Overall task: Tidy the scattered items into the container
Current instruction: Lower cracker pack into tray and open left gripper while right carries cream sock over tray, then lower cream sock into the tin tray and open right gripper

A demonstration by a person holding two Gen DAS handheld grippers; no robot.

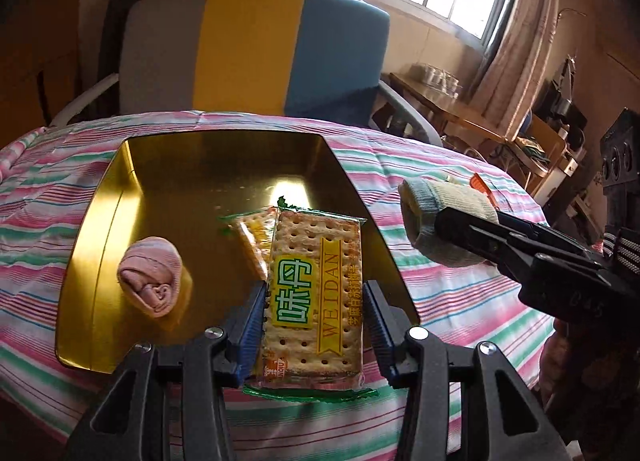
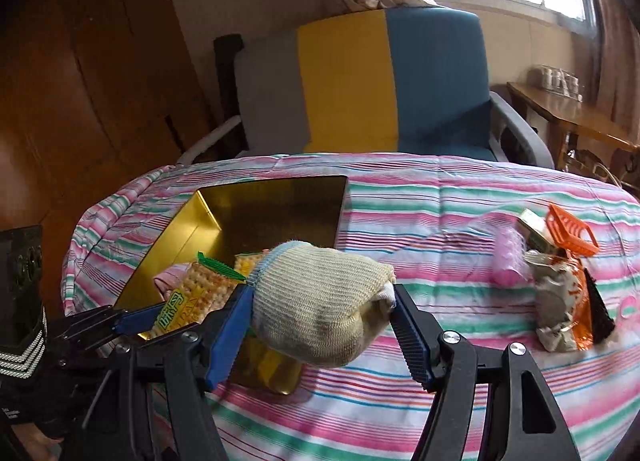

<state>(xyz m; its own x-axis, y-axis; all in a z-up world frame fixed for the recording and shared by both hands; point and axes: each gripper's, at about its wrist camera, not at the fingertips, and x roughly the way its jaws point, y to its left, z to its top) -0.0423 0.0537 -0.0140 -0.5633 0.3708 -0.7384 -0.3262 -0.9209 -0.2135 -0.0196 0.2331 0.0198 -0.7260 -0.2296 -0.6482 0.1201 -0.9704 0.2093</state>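
My left gripper is shut on a packet of crackers with a yellow-green label, held tilted over the near edge of the open gold tin. A rolled pink sock lies inside the tin at the left. My right gripper is shut on a rolled cream sock with a blue cuff, above the striped cloth just right of the tin. In the left wrist view the right gripper and its sock hang beside the tin's right rim. In the right wrist view the left gripper with the crackers shows at the left.
On the striped tablecloth at the right lie a pink roll, an orange clip and a crumpled snack packet. A grey, yellow and blue chair stands behind the table. A wooden side table is at the far right.
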